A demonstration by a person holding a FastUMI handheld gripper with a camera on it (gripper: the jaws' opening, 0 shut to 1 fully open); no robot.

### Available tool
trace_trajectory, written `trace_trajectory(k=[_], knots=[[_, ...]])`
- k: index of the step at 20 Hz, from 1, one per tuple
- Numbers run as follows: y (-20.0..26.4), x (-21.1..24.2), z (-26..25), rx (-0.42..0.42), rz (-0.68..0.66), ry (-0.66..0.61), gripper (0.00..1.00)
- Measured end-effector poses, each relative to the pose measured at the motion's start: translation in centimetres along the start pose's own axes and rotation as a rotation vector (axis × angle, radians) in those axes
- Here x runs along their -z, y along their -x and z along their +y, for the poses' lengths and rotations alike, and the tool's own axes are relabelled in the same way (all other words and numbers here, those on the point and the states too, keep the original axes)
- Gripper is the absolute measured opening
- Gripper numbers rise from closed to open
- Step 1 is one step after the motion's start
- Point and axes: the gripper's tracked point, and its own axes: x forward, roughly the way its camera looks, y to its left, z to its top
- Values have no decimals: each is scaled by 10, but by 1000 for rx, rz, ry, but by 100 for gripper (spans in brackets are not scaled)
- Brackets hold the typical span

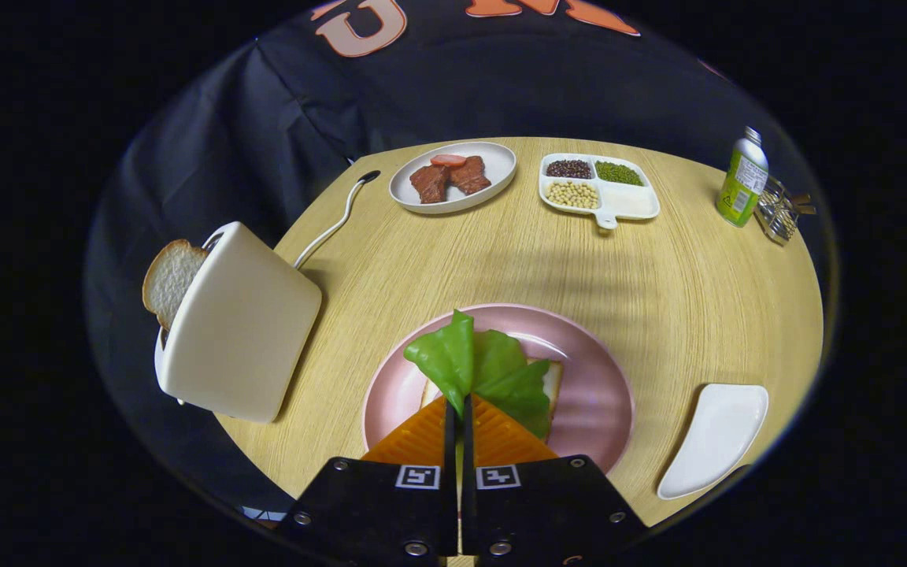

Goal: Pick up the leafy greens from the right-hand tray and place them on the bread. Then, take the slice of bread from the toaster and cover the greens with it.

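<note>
Clearly, I had the gripper (458, 402) clamped on the lettuce leaf (479, 366): both fingers were pressed together with only a thin slit between them, and the leaf's near end was pinched in that slit. The leaf stood low in the centre of the frame, over the pink plate (587, 370). Its long axis ran roughly away from the fingers, with one pointed lobe rising toward the far side of the table and a broader, crumpled lobe spreading to the right. Its surface looked glossy and waxy, with soft folds.

Under the leaf I could see a slice of bread (552, 376) lying flat on the plate, pale crumb with a tan crust edge showing at the right of the leaf. The plate was round and smooth, resting on a light wood-grain tabletop (461, 260).

At the left of the frame stood a cream toaster (241, 331), rounded and matte, with a second bread slice (170, 279) sticking out of its slot, and a white cord (335, 220) trailing behind it. At the lower right lay a white curved tray (713, 441). Toward the top sat an oval dish of meat slices (453, 177), a divided dish of beans (597, 185), and a green-labelled bottle (743, 181) at the upper right.
</note>
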Motion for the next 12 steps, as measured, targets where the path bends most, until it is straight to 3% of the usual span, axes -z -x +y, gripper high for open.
trace_trajectory(k=[4,7,12], knots=[[-1,0,5,-13,9,-19,9],[-1,-1,7,-6,10,-20,32],[16,-20,8,13,-43,-21,55]])
